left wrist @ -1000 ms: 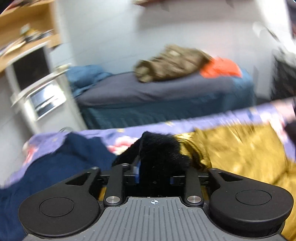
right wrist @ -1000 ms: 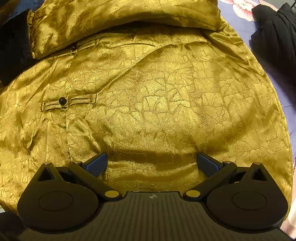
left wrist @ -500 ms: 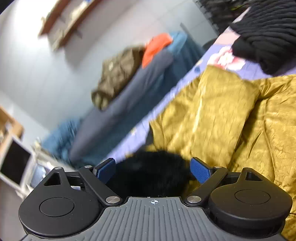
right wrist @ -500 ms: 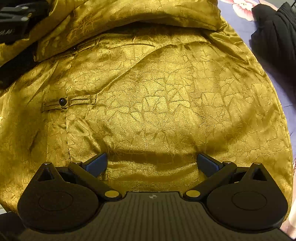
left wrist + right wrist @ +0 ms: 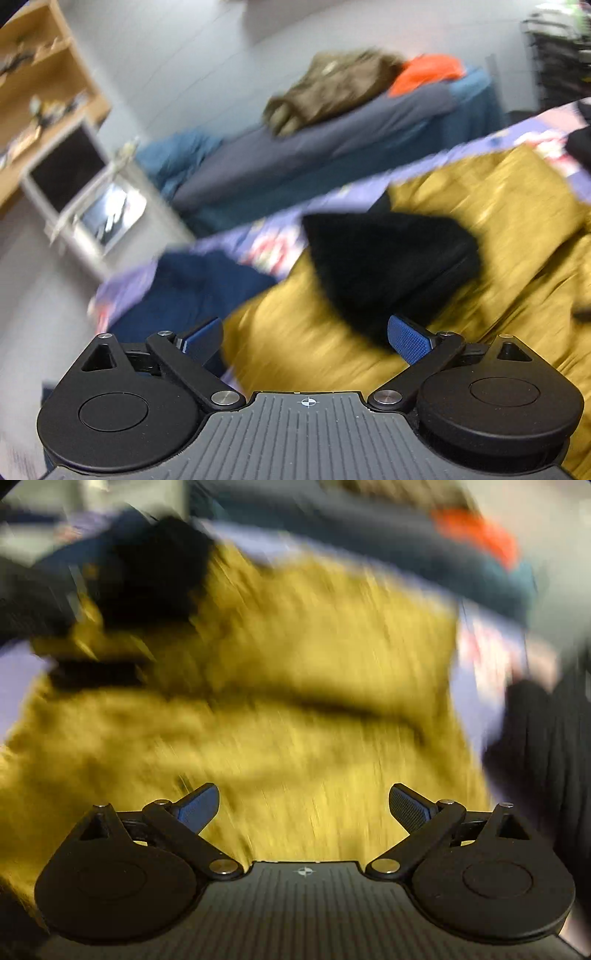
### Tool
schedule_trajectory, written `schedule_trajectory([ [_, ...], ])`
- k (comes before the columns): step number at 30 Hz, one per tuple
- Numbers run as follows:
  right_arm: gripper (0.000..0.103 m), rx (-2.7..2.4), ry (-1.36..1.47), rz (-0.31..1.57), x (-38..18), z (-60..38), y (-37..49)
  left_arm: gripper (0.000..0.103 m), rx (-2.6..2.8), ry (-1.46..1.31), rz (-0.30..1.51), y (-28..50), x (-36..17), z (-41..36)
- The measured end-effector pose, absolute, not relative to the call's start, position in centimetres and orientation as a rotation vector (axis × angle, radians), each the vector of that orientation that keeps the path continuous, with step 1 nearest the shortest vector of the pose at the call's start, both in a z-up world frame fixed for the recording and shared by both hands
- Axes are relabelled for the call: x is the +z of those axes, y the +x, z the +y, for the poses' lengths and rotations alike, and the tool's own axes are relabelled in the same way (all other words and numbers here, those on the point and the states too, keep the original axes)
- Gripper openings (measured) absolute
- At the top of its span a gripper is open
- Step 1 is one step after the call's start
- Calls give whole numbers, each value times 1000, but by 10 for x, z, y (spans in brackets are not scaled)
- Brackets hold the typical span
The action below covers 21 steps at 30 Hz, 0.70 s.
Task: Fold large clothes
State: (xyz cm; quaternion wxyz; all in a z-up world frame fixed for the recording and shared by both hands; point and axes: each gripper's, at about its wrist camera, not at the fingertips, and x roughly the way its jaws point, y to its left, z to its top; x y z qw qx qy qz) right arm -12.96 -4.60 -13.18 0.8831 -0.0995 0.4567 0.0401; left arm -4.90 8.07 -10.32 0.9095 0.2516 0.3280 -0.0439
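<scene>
Fingers, left gripper (image 5: 304, 338): spread apart, holding nothing.
Fingers, right gripper (image 5: 303, 805): spread apart, holding nothing.
Gold garment (image 5: 295, 716): spread over the floral bed sheet (image 5: 266, 240), black fur trim (image 5: 388, 266) on it.

No words, labels, brands or numbers can be read in either view; both are blurred by motion. The only sign is a small crosshair mark (image 5: 307, 402) on each gripper's ribbed body, centred behind the fingers.
</scene>
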Motion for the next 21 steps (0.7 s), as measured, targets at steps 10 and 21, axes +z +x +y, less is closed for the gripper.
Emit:
schedule_trajectory([
  [10,74,433,-709,637,-113,80,-78,103,-12,403,818,-25,-106,140],
  [21,38,253,-721,652,-134,95,-42,103,-98,377,877,-14,-100,138],
])
